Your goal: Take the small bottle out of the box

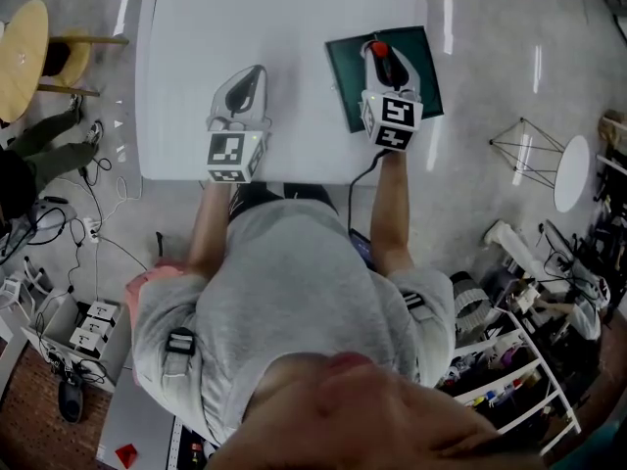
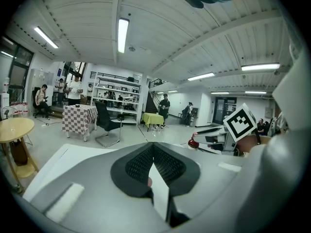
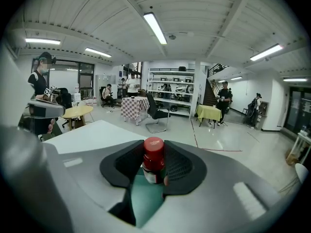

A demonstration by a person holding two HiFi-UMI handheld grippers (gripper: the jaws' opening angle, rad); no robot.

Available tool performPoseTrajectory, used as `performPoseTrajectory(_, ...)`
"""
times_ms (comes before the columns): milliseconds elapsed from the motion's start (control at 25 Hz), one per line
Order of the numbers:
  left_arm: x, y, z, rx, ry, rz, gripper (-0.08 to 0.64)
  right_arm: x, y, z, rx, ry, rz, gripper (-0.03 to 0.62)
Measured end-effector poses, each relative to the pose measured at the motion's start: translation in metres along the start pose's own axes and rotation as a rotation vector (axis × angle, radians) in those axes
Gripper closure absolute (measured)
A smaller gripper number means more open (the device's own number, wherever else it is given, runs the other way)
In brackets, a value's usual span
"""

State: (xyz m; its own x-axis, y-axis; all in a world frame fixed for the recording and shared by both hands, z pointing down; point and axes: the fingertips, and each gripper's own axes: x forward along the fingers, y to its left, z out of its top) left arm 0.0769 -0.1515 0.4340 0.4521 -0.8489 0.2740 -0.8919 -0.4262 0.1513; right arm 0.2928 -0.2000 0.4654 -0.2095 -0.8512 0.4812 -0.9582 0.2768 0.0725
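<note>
Head view: right fingers [image 3: 181, 168] pinch bottle [image 1: 378, 48] over table [image 1: 294, 27]-edge box [image 1: 423, 67]; left fingers [image 2: 138, 164] together.

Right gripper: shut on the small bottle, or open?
Shut on it. The right gripper has both pads pressed against the sides of the small bottle, which stands between its jaws.

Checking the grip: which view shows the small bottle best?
The right gripper view: the small bottle, red cap and label clear, sits clamped between the jaws. The head view shows little beyond its red cap; the left gripper view, a distant red speck.
</note>
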Motion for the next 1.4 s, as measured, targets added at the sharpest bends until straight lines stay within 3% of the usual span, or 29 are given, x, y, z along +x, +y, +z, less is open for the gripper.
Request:
performPoseTrajectory(600, -0.05, 0.038, 0.02, 0.011, -0.074, 0.031, 0.548, -0.037, 0.073, 0.045, -0.047, -0.117, 0.043, 0.462)
performPoseTrajectory(1400, -0.136, 0.116, 0.018, -0.018, -0.101, 0.193, 0.548, -0.035, 0.216, 0.07, -0.12, -0.153, 0.27, 0.462)
